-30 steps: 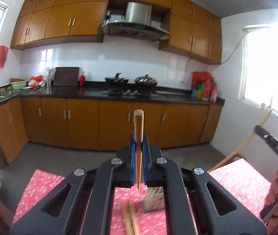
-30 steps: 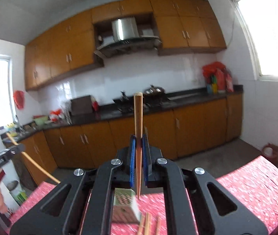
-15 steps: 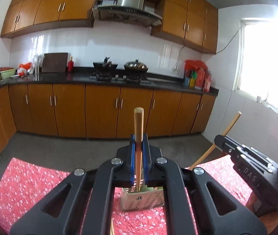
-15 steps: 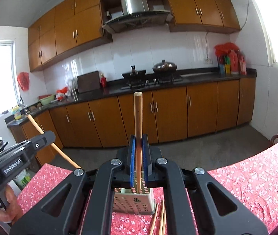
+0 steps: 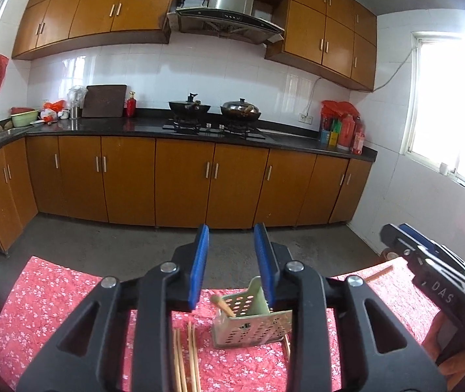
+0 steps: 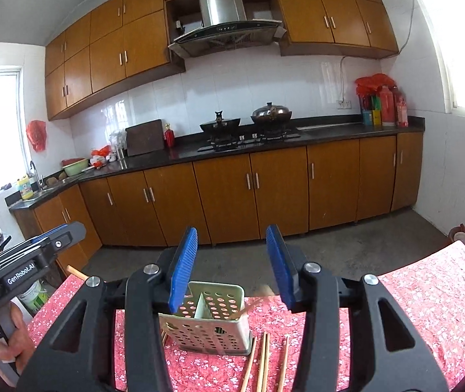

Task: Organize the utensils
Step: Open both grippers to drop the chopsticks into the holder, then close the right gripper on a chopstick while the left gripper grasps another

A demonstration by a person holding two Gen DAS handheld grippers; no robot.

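Both the left gripper point(image 5: 231, 264) and the right gripper point(image 6: 231, 268) now stand with fingers spread and empty; half a second ago each pinched a chopstick. One chopstick point(image 5: 222, 304) leans inside the perforated holder point(image 5: 252, 321) at lower centre, so more loose chopsticks point(image 6: 265, 362) on the red cloth point(image 6: 428, 294) remain to collect.

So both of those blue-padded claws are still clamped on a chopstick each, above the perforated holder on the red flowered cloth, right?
Not quite. Both are open and empty: the left gripper in the left wrist view and the right gripper in the right wrist view show parted pads with nothing between. A chopstick now leans in the perforated holder on the red flowered cloth.
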